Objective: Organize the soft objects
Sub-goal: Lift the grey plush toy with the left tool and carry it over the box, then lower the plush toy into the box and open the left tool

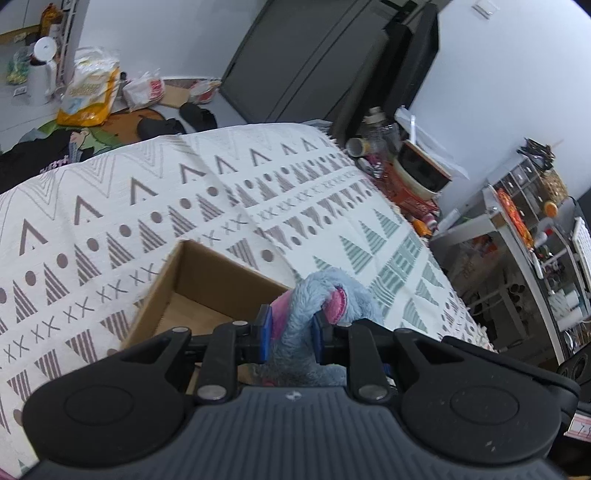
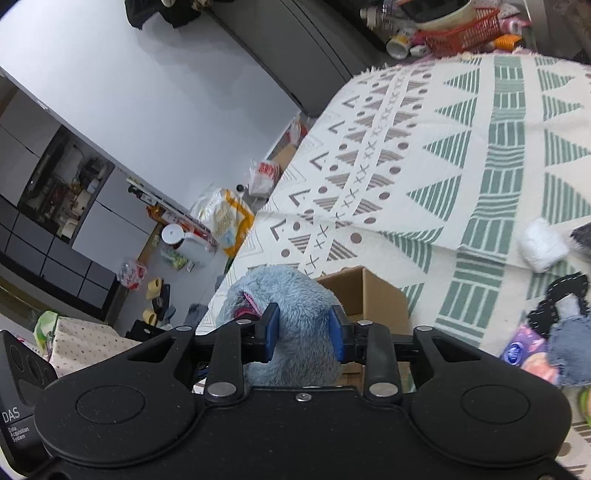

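Both grippers, left (image 1: 291, 338) and right (image 2: 303, 338), clamp one fluffy blue-and-pink plush toy (image 1: 325, 295) above an open brown cardboard box (image 1: 207, 291). Box sits on patterned cream cloth (image 1: 147, 206); white fabric wad (image 2: 541, 243) lies well right of box.

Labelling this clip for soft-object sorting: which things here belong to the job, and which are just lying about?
Job:
- blue plush toy, clamped in both the left claw and right claw
- cardboard box
- white soft item

Lying about:
- yellow bag
- white jug
- red basket
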Demonstrator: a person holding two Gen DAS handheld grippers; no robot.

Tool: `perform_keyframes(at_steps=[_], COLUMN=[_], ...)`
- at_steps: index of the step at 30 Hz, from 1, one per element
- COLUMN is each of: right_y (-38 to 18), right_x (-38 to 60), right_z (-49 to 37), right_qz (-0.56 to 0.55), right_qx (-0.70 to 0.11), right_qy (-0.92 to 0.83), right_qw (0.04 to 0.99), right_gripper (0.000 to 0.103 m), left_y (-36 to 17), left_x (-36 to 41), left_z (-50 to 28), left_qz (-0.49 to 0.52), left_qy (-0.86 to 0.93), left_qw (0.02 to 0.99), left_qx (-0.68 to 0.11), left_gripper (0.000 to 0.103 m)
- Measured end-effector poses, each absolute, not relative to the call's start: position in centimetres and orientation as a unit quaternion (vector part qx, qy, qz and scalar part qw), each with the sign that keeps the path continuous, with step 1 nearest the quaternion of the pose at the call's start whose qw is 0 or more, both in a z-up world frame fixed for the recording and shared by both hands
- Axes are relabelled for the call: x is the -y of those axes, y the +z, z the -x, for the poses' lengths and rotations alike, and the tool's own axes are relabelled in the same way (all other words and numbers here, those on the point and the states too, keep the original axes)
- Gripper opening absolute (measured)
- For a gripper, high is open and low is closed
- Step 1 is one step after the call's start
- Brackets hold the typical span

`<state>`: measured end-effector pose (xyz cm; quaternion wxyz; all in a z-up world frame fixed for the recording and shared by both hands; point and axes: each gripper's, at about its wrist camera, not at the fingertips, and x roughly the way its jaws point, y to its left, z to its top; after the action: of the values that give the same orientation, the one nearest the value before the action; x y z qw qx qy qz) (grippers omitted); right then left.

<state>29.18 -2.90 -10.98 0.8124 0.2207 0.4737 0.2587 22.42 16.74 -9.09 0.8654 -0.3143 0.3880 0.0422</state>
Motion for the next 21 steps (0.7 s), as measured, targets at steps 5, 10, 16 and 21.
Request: perform_keyframes(at_steps=[5, 10, 16, 21], right_y=[-12.2, -13.1, -13.8, -13.8], right_x=[1.7, 1.9, 2.3, 3.0], right_z=[-29.4, -29.2, -29.2, -28.9], right_qz=[-0.206, -0.2, -0.206, -0.208], right_qx=[-0.478, -0.478, -0.482, -0.485], right_qy=[0.249, 0.247, 0.239, 0.232], right_qw=[0.817, 0.819, 0.817, 0.817], right_gripper=[0.056, 0.057, 0.059, 0.075], left_y=[-10.9, -12.6, -13.5, -14.1], left_x=[-18.2, -19.0, -19.4, -19.3], left_z=[-22.7, -22.9, -23.3, -23.5], left_qz=[0.32, 0.318, 0.305, 0.297], left_qy=[0.062, 0.088, 0.12, 0.139], left_qw=[0.86, 0.858, 0.855, 0.848], left_qx=[-0.393, -0.394, -0.402, -0.416], left_gripper=[0.021, 0.021, 0.024, 0.032])
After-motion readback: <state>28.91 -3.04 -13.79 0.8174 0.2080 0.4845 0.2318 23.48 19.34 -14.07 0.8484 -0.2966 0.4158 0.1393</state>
